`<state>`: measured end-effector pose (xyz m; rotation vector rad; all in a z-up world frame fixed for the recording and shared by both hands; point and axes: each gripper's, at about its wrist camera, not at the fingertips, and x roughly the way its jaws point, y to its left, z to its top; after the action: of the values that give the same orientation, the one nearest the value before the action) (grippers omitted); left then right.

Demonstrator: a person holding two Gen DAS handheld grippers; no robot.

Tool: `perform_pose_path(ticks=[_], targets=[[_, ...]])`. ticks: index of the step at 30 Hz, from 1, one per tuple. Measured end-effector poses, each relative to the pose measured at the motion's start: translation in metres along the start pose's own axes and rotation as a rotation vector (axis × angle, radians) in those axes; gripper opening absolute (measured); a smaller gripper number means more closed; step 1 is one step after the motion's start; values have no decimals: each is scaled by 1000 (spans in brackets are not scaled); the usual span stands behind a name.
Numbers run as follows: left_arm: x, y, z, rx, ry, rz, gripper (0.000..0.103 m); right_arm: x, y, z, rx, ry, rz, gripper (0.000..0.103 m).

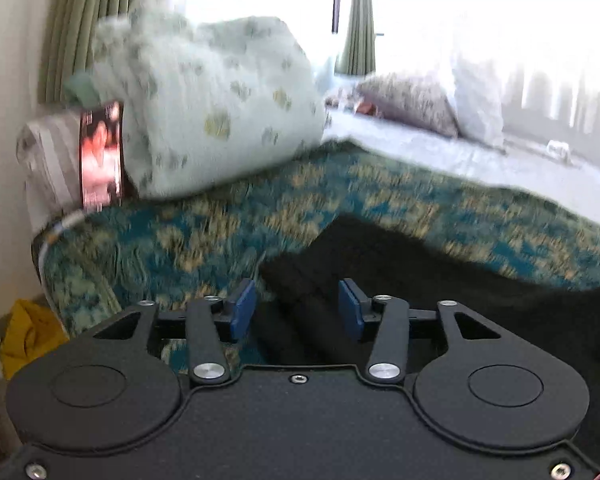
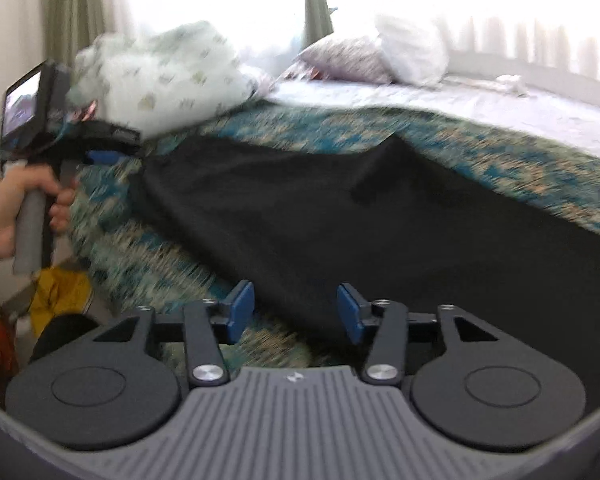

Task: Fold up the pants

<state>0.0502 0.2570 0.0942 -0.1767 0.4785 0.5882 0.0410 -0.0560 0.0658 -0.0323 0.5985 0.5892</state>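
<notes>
Black pants (image 2: pixel 340 216) lie spread on a teal and beige patterned blanket (image 2: pixel 500 148) on a bed. In the left wrist view the pants (image 1: pixel 440 280) run from the middle to the right. My left gripper (image 1: pixel 297 312) is open, its blue pads (image 1: pixel 242 310) on either side of a pants end, just above it. It also shows in the right wrist view (image 2: pixel 104 156), held by a hand at the pants' far left corner. My right gripper (image 2: pixel 296 312) is open over the near edge of the pants, holding nothing.
A rolled pale green quilt (image 1: pixel 212 108) and a photo card (image 1: pixel 100 156) sit at the blanket's far left. Pillows (image 1: pixel 416 100) lie on the white sheet (image 1: pixel 500 160) behind. Curtains (image 1: pixel 80 20) and a bright window stand beyond. A yellow cloth (image 1: pixel 28 336) lies on the floor at left.
</notes>
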Motion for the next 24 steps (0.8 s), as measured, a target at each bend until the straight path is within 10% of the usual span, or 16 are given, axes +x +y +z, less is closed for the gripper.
perform_pose_path(ticks=[5, 7, 13, 24], targets=[[-23, -45, 7, 56, -31, -195, 34, -1, -29, 4, 91, -80, -130, 69], [-23, -69, 4, 70, 3, -315, 17, 6, -37, 2, 108, -81, -182, 68], [-10, -178, -21, 275, 161, -595, 9, 21, -51, -21, 190, -63, -257, 55], [63, -284, -25, 334, 212, -501, 9, 22, -55, -32, 192, -107, -232, 55]])
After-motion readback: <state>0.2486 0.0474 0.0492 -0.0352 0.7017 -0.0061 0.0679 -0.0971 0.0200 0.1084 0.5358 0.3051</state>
